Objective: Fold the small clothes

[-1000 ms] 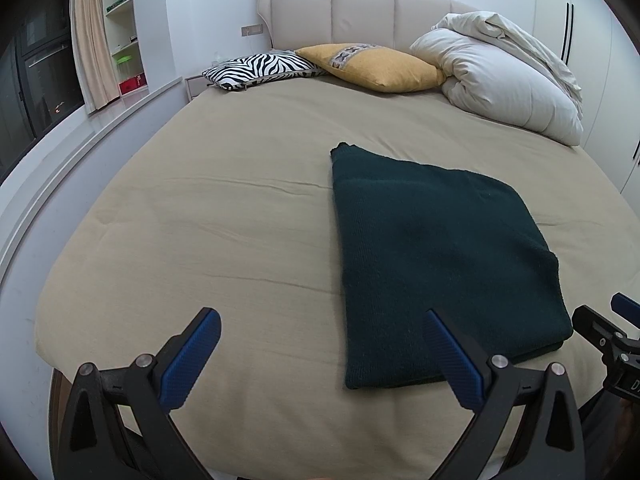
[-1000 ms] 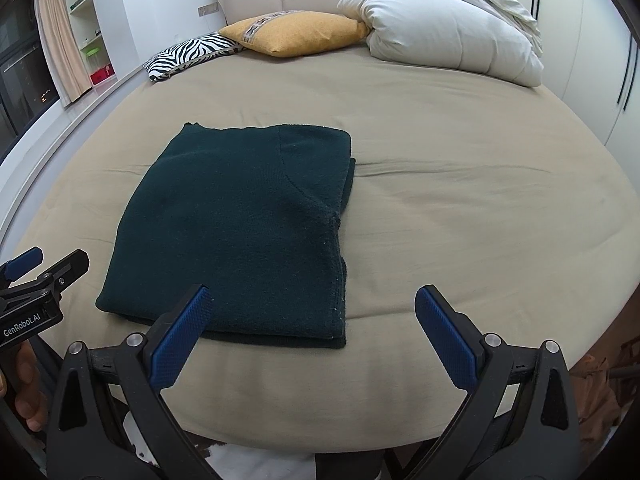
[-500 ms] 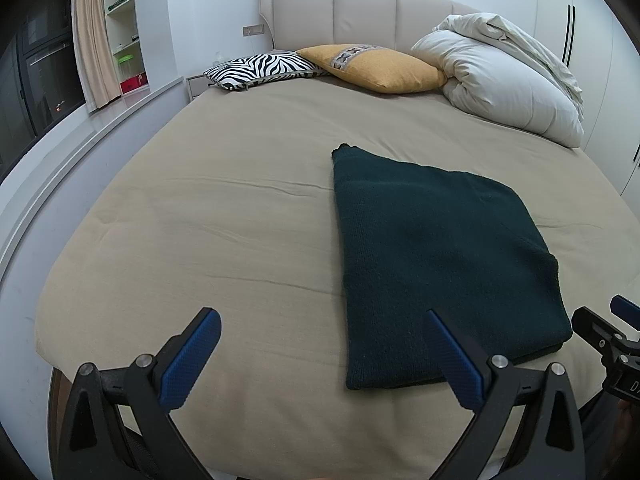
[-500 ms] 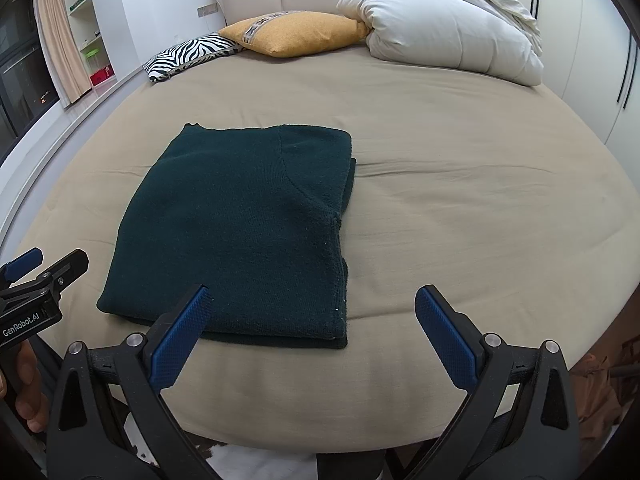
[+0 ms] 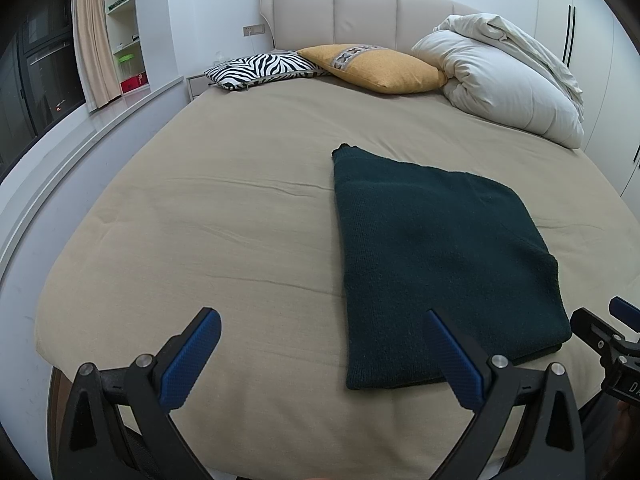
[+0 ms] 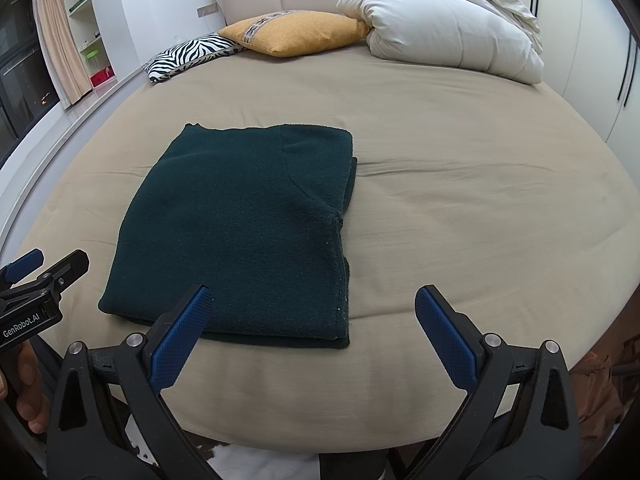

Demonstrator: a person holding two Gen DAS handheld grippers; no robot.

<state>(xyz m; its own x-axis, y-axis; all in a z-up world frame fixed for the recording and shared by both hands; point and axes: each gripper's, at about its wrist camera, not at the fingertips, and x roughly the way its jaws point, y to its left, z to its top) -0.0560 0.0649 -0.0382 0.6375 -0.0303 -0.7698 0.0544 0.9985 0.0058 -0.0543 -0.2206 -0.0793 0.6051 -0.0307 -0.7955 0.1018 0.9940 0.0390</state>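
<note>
A dark green knitted garment [image 5: 436, 256] lies folded into a flat rectangle on the beige bed [image 5: 224, 208]; it also shows in the right wrist view [image 6: 248, 224]. My left gripper [image 5: 320, 344] is open and empty, held over the bed's near edge, left of the garment's near corner. My right gripper [image 6: 312, 320] is open and empty at the near edge, just in front of the garment's right near corner. Each gripper shows at the side of the other's view, the right one [image 5: 612, 344] and the left one [image 6: 36, 280].
A zebra pillow [image 5: 260, 68], a yellow pillow [image 5: 376, 66] and a bundled white duvet [image 5: 504, 84] lie by the headboard. A grey ledge [image 5: 72, 148] runs along the bed's left. White wardrobes [image 6: 600, 40] stand at the right.
</note>
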